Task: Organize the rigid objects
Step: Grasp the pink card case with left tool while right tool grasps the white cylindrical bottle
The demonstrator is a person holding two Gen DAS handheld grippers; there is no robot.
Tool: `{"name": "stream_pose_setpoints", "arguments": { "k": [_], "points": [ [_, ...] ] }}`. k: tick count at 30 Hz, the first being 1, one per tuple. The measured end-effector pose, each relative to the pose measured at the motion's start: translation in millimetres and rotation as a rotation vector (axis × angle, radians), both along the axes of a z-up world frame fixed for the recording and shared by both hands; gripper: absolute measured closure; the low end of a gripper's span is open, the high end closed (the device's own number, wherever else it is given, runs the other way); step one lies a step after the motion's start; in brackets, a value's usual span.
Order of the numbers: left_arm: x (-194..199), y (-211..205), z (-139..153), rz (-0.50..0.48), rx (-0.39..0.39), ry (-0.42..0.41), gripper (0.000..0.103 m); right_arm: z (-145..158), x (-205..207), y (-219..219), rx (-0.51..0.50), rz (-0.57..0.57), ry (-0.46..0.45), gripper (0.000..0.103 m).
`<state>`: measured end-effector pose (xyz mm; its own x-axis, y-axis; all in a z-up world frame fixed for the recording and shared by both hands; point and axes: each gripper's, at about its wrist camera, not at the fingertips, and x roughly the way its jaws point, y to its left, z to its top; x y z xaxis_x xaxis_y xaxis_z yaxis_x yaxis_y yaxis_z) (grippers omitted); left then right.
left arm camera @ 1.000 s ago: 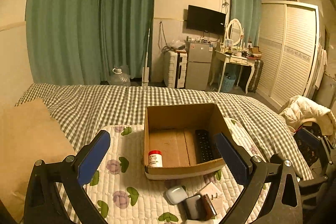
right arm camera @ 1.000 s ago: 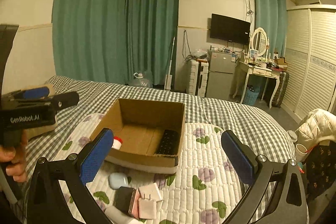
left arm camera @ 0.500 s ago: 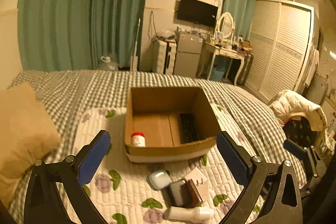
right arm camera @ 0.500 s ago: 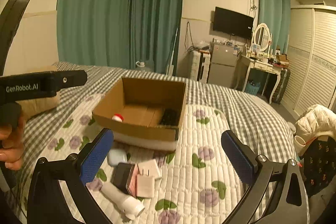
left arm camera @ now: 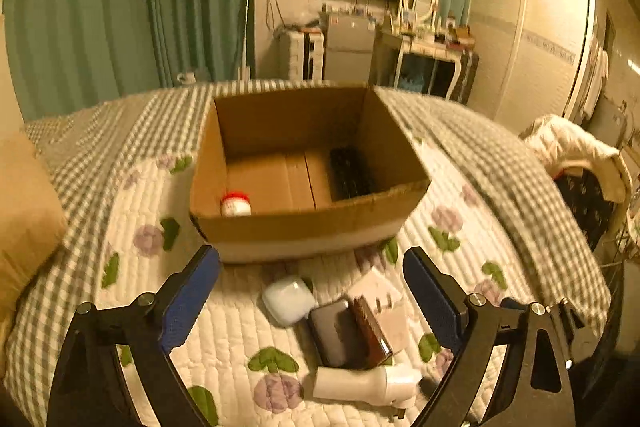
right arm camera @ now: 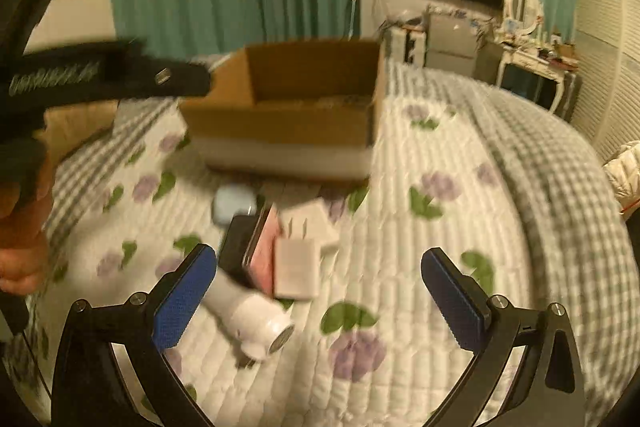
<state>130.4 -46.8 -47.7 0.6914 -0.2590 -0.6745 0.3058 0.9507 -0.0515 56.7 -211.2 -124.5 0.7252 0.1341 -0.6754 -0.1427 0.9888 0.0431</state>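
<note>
An open cardboard box (left arm camera: 304,231) (right arm camera: 288,123) sits on a flowered quilt; inside are a red-capped white bottle (left arm camera: 235,205) and a black remote (left arm camera: 350,173). In front of it lie a pale earbud case (left arm camera: 289,299) (right arm camera: 233,205), a black case (left arm camera: 334,335), a pink-brown wallet (right arm camera: 262,255), white chargers (right arm camera: 297,269) and a white cylinder device (left arm camera: 364,383) (right arm camera: 250,315). My left gripper (left arm camera: 312,301) is open above this pile. My right gripper (right arm camera: 320,295) is open, low over the chargers and the cylinder.
The quilt (right arm camera: 420,267) lies on a green checked bedspread (left arm camera: 500,163). A tan pillow (left arm camera: 24,211) is at left. A chair with a white jacket (left arm camera: 572,151) stands at right. Curtains, a fridge and a dressing table are behind.
Both grippers have dropped and moved toward the pile in front of the box, so the items look larger. Both stay open and empty.
</note>
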Motion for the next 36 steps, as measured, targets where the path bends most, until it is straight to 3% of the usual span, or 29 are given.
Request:
{"name": "stream_pose_setpoints", "arguments": {
  "k": [9,10,15,19,23,30,32,34,36],
  "points": [
    [11,1,-37,-0.004,0.026,0.087,0.010,-56,15,21,0.002,0.098,0.150,0.001],
    [11,2,-39,-0.003,0.027,0.091,0.010,-59,17,22,0.007,0.109,0.158,0.003],
    [16,4,-48,0.001,0.021,0.124,0.011,-67,18,31,0.031,0.177,0.187,0.040],
    [15,-5,-54,-0.021,0.021,0.145,0.011,-71,7,38,-0.043,0.203,0.210,0.047],
    [10,-17,-63,-0.051,0.017,0.176,0.011,-68,-9,14,-0.066,0.145,0.217,0.048],
    [-2,-43,-80,-0.100,0.039,0.222,0.022,-66,-40,-34,-0.080,0.051,0.230,0.048],
    [-4,-47,-86,-0.104,0.050,0.231,0.028,-65,-43,-42,-0.076,0.031,0.231,0.048],
    [-5,-47,-93,-0.108,0.037,0.248,0.045,-65,-44,-45,-0.074,0.022,0.231,0.048],
    [-7,-44,-98,-0.105,0.027,0.245,0.053,-65,-45,-47,-0.093,-0.002,0.223,0.048]
  ]
}}
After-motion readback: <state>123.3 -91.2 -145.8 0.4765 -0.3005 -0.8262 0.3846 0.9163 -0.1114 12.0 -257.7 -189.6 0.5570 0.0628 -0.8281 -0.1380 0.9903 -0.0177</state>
